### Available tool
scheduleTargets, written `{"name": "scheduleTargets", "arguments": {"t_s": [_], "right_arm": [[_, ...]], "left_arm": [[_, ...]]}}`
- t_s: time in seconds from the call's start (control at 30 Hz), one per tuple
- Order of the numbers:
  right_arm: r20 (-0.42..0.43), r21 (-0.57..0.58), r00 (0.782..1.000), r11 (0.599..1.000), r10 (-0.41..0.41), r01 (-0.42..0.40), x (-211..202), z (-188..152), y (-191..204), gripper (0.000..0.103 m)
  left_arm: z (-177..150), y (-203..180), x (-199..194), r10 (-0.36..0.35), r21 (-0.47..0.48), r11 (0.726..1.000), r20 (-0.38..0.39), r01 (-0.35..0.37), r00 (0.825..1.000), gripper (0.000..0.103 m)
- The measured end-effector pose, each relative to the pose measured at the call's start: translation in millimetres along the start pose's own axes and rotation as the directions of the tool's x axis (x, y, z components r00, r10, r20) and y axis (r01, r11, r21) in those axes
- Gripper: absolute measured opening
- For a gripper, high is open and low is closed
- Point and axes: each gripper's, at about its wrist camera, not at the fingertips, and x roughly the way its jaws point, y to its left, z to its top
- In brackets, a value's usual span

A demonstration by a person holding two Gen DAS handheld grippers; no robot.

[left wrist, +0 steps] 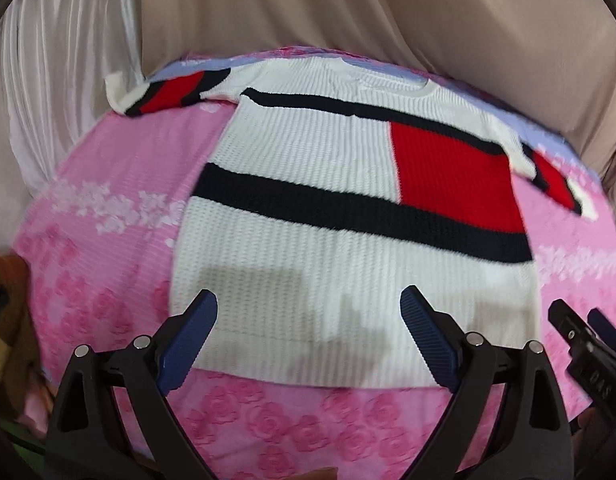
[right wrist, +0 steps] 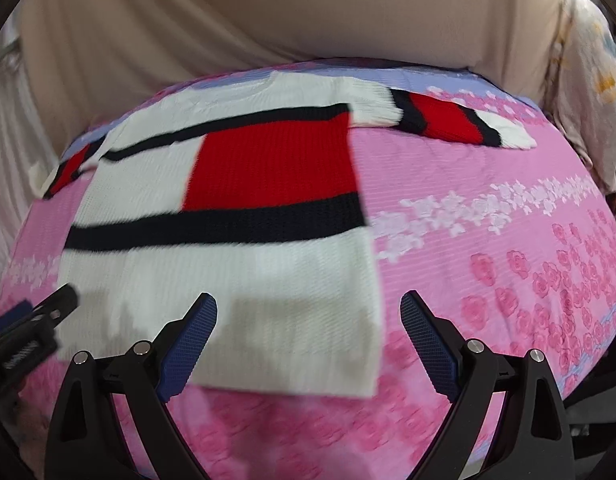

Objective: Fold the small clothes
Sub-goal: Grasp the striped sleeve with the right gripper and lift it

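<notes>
A small white knit sweater (left wrist: 308, 200) with black stripes and a red block lies flat on a pink flowered sheet, sleeves spread out to both sides. Its hem faces me. My left gripper (left wrist: 308, 300) hangs open just above the hem, nothing between its blue pads. In the right wrist view the same sweater (right wrist: 228, 272) fills the left half, and my right gripper (right wrist: 308, 304) is open over the hem's right corner. The right sleeve (right wrist: 447, 120) stretches toward the far right. Each gripper shows at the other view's edge.
The pink sheet (right wrist: 507, 240) covers a raised surface with bare cloth to the right of the sweater. Beige draped fabric (left wrist: 347, 12) hangs behind. A white curtain (left wrist: 48, 80) is at the far left and a brown object (left wrist: 8, 300) sits at the left edge.
</notes>
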Motion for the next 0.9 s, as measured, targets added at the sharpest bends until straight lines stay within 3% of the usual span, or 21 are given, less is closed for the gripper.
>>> {"name": "scheduleTargets", "arguments": {"t_s": [0.1,0.23,0.33,0.43,0.7,0.87,0.9], "right_arm": [[0.034,0.135,0.999,0.991,-0.028,0.024,13.4,33.8,-71.4,0.091],[0.058,0.293,0.990,0.950,-0.132,0.109,41.2,81.5,-177.1,0.091],[0.076,0.336,0.979,0.929,-0.190,0.155,70.3,115.1,-244.8,0.091],[0.076,0.346,0.978,0.925,-0.196,0.158,106.5,146.4,-292.0,0.091],[0.066,0.436,0.995,0.899,-0.079,0.043,194.9,200.9,-360.7,0.090],[0.099,0.441,0.995,0.897,-0.010,-0.034,213.0,210.4,-363.9,0.064],[0.097,0.446,0.995,0.894,0.005,-0.048,214.5,211.7,-364.5,0.052]], "left_arm": [[7.9,-6.0,5.1,-0.030,-0.036,0.999,0.006,0.030,1.000,0.091],[20.0,-23.5,17.1,-0.027,-0.056,0.998,-0.003,0.027,1.000,0.091],[30.7,-41.6,24.6,0.008,-0.068,0.998,0.008,-0.007,1.000,0.091],[41.7,-58.2,33.5,0.039,-0.089,0.995,0.011,-0.038,0.999,0.091],[57.5,-97.4,53.7,0.121,-0.139,0.983,0.019,-0.117,0.992,0.091],[55.7,-107.8,60.0,0.148,-0.142,0.979,0.005,-0.146,0.989,0.091],[55.0,-108.2,61.7,0.151,-0.143,0.978,-0.002,-0.149,0.989,0.091]]}}
